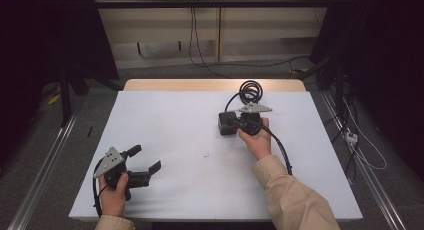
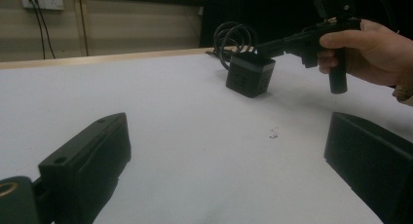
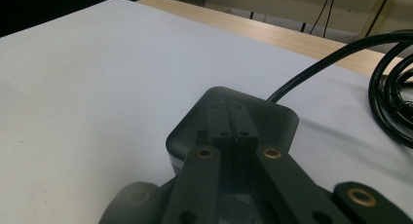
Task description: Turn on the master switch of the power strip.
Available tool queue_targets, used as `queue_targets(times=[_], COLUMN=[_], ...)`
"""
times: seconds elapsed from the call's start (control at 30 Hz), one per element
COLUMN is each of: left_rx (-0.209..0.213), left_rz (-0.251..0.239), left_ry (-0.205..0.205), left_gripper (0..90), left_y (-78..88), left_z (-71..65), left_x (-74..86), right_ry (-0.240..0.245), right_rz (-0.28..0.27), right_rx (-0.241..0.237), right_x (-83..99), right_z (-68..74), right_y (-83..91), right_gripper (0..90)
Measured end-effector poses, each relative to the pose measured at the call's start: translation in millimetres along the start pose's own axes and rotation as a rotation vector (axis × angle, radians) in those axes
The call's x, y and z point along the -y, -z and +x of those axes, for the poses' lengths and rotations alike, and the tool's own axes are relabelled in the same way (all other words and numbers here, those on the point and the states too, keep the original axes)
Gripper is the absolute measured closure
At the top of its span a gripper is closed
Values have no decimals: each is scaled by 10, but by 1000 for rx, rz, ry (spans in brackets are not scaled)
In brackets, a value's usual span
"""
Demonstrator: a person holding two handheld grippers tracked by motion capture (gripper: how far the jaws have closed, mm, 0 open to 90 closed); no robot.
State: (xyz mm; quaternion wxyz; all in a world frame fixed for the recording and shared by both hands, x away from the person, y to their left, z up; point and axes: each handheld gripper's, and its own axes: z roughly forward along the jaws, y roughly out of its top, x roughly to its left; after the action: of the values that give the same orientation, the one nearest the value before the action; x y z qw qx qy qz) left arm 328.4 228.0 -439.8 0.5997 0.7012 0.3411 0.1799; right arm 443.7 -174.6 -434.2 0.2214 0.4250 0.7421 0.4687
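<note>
A black box-shaped adapter (image 1: 226, 124) sits on the white sheet, right of centre, and its black cable (image 1: 250, 91) lies coiled behind it. My right gripper (image 1: 238, 124) is shut, jaws pressed together, tips over the adapter's top; I cannot tell if they touch it. The right gripper view has the closed jaws (image 3: 233, 121) lying over the dark adapter (image 3: 275, 119), with the cable (image 3: 341, 53) leading off to the right. My left gripper (image 1: 146, 158) rests open near the front left corner, nothing between its jaws. The left gripper view looks past the wide-apart jaws (image 2: 229, 165) to the adapter (image 2: 249, 75).
The white sheet (image 1: 175, 115) covers a wooden table (image 1: 210, 84) whose far edge shows beyond it. A tiny speck (image 1: 206, 154) lies near the middle. Loose cables run on the floor beyond and to the right of the table.
</note>
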Motion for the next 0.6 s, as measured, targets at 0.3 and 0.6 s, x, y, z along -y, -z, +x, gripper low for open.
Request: queue_targets(times=[0.3, 0.6], left_rx=[-2, -3], left_rz=[-1, -7], left_ry=[-3, -3], left_gripper=[27, 27], left_y=[3, 2], left_z=[4, 0], left_x=[-4, -12], right_ry=[-8, -16], right_rz=[-1, -9], right_rx=[3, 6], right_x=[1, -2], right_z=[-5, -13], right_y=[-1, 4], right_gripper=[900, 900])
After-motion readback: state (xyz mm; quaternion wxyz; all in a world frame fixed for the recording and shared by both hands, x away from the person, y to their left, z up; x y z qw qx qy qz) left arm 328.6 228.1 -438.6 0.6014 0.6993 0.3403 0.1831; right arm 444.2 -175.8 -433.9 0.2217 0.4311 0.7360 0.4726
